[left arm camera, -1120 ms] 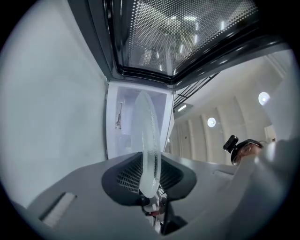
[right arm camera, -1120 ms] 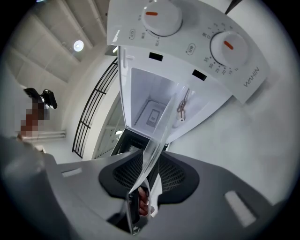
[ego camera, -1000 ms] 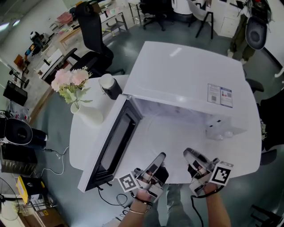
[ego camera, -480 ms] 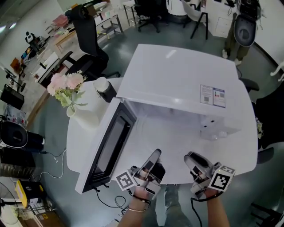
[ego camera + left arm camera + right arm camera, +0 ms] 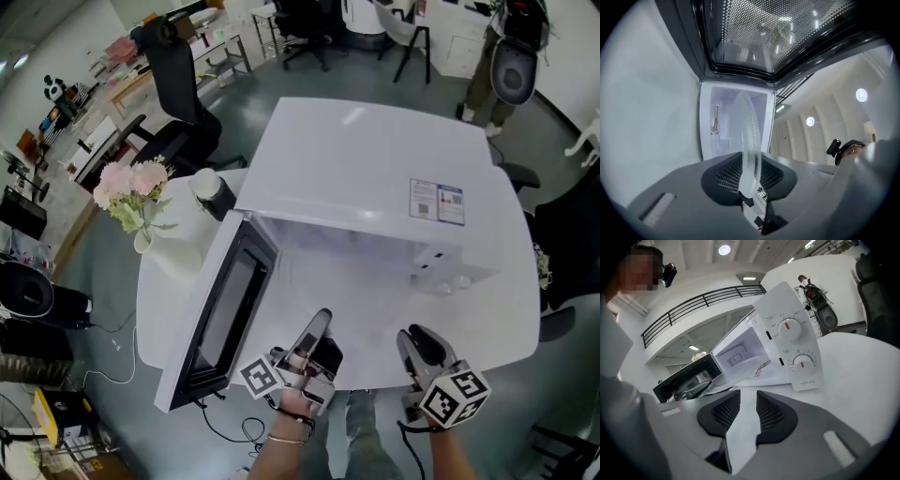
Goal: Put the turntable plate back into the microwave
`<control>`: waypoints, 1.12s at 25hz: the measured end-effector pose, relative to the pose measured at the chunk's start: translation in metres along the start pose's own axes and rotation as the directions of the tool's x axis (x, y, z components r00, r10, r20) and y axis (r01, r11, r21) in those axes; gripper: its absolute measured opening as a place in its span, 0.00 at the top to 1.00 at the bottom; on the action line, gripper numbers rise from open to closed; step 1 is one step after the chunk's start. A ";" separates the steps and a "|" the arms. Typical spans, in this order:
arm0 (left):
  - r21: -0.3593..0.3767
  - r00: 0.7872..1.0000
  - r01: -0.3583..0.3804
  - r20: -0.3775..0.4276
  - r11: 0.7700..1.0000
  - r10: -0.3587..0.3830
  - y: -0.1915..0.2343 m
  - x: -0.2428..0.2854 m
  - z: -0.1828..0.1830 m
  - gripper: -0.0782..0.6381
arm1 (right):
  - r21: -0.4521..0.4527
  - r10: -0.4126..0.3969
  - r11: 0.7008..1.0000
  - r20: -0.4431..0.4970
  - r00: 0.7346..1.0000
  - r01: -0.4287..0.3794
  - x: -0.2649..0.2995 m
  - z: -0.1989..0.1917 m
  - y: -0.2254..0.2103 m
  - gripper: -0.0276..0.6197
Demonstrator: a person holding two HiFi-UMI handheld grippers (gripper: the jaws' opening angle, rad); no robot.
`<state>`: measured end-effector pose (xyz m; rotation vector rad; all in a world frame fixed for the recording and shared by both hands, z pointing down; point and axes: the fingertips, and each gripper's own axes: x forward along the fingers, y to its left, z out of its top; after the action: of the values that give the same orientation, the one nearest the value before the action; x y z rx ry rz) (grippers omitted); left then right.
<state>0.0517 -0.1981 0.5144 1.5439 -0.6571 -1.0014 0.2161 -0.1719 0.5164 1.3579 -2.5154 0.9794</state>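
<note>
The white microwave (image 5: 375, 169) stands on a white table with its door (image 5: 230, 309) swung open to the left and its cavity (image 5: 366, 272) bare. My left gripper (image 5: 321, 321) is at the cavity mouth, shut on the rim of the clear glass turntable plate (image 5: 749, 136). The plate stands edge-on between the pads (image 5: 724, 176) and reaches toward the cavity. My right gripper (image 5: 413, 337) hovers to the right, in front of the control panel (image 5: 794, 348). It is open with nothing between its jaws, which have just closed a little.
A vase of pink flowers (image 5: 131, 192) and a dark-lidded cup (image 5: 211, 192) stand on the table (image 5: 173, 277) left of the microwave. Office chairs (image 5: 173, 84) and a person (image 5: 487, 56) are farther off. The table's near edge lies just under both grippers.
My right gripper has rolled, so its marker cube now faces up, and it has drawn back toward the table's near edge. The left gripper still holds the plate in about the same place.
</note>
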 end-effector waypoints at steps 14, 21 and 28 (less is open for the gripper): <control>0.015 1.000 -0.024 0.008 1.000 0.024 0.005 0.007 0.007 0.79 | -0.172 -0.294 0.941 0.000 0.956 0.290 0.001 -0.011 -0.018 0.94; 0.041 0.999 -0.045 0.020 0.998 0.044 0.007 0.015 0.017 0.79 | -0.176 -0.349 0.922 0.015 0.937 0.346 0.004 -0.013 -0.025 0.94; 0.053 0.998 -0.053 0.026 0.997 0.051 0.012 0.030 0.023 0.79 | -0.168 -0.359 0.919 0.014 0.933 0.356 0.009 -0.015 -0.030 0.94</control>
<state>0.0474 -0.2369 0.5181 1.5557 -0.7428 -0.9718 0.2320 -0.1808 0.5466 1.6639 -2.1653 0.6844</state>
